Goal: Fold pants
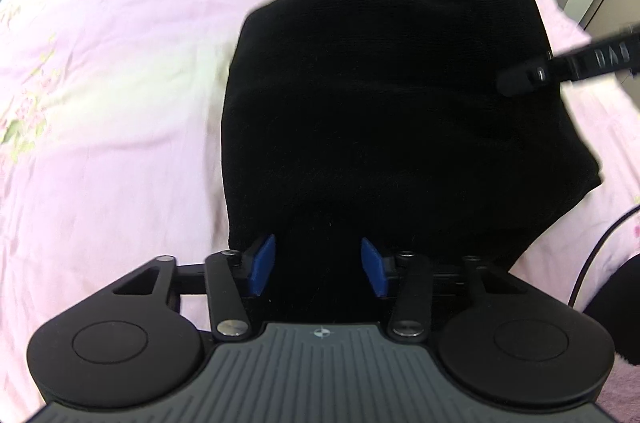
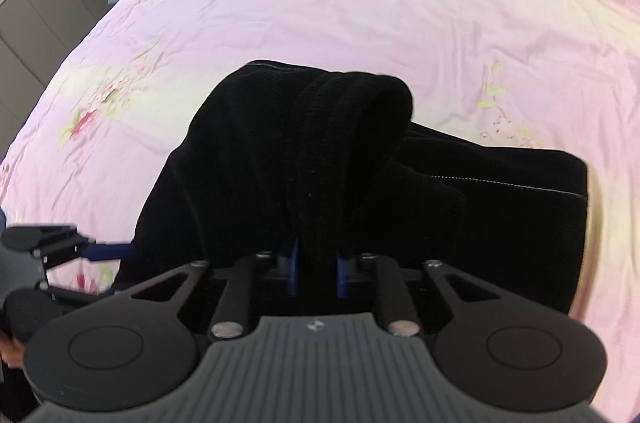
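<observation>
Black pants [image 1: 380, 111] lie on the pink floral bedsheet [image 1: 120, 83], already folded into a compact block, directly ahead of and beneath both grippers.

Right gripper [image 2: 316, 271]: jaws drawn close together, clamped on a thick roll of the pants' ribbed fabric [image 2: 352, 127], which rises in a bunched ridge just ahead of the blue pads [image 2: 294, 269]. The hold appears narrow and takes several layers at once.

Left gripper [image 1: 318, 267]: jaws stand apart, blue pads [image 1: 262, 265] on either side of the near edge of the pants. Black cloth lies between them, but the pads do not appear to press on it; no grip is confirmed.

Risks, as judged from this position:
- The right-hand clamp takes a rolled bundle; if lifted, inner layers may slip out and the fold come undone.
- With only one side secured, pulling would drag the pants askew across the sheet and skew the fold line.
- The left jaws, closing low, could catch the bedsheet along with the cloth.
- The dark fabric hides layer edges, so a wrong layer may be taken.
</observation>
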Motion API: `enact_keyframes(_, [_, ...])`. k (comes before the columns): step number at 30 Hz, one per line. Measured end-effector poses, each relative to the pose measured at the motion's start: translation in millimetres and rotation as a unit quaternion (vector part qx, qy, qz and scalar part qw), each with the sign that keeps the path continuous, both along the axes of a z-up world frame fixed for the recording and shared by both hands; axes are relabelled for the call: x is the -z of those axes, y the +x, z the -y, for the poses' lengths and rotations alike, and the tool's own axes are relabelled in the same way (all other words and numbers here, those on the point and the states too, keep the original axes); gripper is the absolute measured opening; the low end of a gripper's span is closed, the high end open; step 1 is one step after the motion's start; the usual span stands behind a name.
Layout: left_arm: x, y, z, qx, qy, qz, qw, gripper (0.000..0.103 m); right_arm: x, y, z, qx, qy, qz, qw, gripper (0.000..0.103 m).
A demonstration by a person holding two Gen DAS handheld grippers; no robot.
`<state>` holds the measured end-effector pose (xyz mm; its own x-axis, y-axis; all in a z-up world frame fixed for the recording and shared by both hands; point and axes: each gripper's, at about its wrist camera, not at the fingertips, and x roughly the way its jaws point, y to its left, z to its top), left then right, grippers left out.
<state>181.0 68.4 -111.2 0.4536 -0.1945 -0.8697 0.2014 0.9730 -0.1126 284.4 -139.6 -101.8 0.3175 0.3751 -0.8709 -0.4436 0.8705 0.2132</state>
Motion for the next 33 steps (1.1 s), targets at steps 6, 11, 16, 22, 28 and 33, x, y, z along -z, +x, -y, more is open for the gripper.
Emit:
enact_keyframes(6, [-33.6,-0.7,-5.0,-0.023,-0.057,0.058,0.9964,0.05,5.6,-4.1,30.8,0.041,-0.005,-0.05,0.998,0.012])
enact_keyframes(11, [-30.5,19.4,21.0,-0.016,-0.052,0.055,0.997,0.05,32.3,0.5,36.7,0.069,-0.007,-0.062,0.996,0.016])
enact_keyframes(16, [2.2,37.3,38.8,-0.019,-0.034,0.007,0.9992,0.05,36.8,4.9,38.8,0.076,-0.011,-0.072,0.994,0.03])
enact_keyframes(22, [12.3,37.4,34.1,-0.021,-0.035,-0.003,0.9991,0.05,47.3,3.6,57.6,0.059,-0.008,-0.097,0.994,0.074])
enact_keyframes(28, [15.6,45.8,40.9,-0.016,-0.03,-0.01,0.9994,0.05,78.0,13.3,82.3,0.113,0.068,-0.156,0.979,0.085])
enact_keyframes(33, [20.8,49.6,39.1,-0.023,-0.038,-0.02,0.9988,0.05,83.3,21.7,76.4,0.11,0.104,-0.153,0.977,0.072])
